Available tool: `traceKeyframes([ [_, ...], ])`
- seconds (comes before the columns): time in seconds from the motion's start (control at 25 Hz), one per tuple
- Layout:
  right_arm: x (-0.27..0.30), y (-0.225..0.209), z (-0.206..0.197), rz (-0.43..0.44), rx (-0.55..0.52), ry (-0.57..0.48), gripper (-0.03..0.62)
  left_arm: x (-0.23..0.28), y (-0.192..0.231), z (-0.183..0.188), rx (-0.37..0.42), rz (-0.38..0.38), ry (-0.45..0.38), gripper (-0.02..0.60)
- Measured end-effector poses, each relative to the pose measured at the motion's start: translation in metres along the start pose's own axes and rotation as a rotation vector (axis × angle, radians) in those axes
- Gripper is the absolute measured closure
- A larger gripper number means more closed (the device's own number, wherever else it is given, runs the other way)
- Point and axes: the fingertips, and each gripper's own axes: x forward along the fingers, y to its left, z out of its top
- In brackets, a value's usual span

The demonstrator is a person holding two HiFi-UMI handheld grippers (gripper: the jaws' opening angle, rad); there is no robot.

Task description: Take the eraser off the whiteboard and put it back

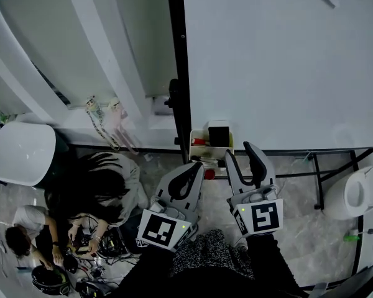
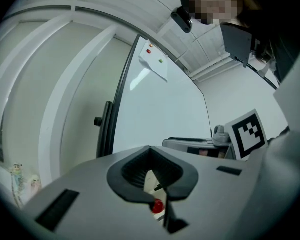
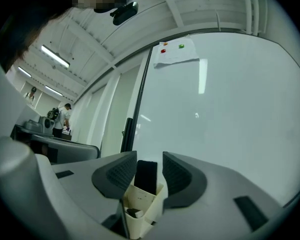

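Observation:
The black eraser (image 1: 219, 133) stands upright in a cream holder (image 1: 205, 152) fixed to the lower left corner of the whiteboard (image 1: 280, 61). My right gripper (image 1: 241, 151) is just short of it and open. In the right gripper view the eraser (image 3: 146, 176) shows in the gap between the two pads, untouched, above the holder (image 3: 140, 214). My left gripper (image 1: 198, 166) is beside it on the left, its tips together with nothing in them. In the left gripper view a red marker cap (image 2: 157, 205) shows behind the left gripper (image 2: 149, 149).
A black handle (image 1: 173, 98) sticks out from the board's left frame. The board's black stand (image 1: 320, 179) runs along the floor at the right. People (image 1: 99, 191) crouch over cables at the lower left, near a white round seat (image 1: 22, 154). A paper (image 3: 177, 51) hangs high on the board.

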Motion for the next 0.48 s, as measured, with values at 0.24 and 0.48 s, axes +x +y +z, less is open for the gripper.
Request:
traceKeyframes([
  [0.24,-0.024,-0.008,0.013,0.009,-0.022,-0.006,0.536,-0.005,-0.022,0.012,0.024,0.002,-0.017,0.576],
  [0.48,-0.049,-0.008,0.019,0.045,-0.003,0.002,0.576,-0.014,-0.049,0.023,0.041,0.029,-0.035,0.575],
])
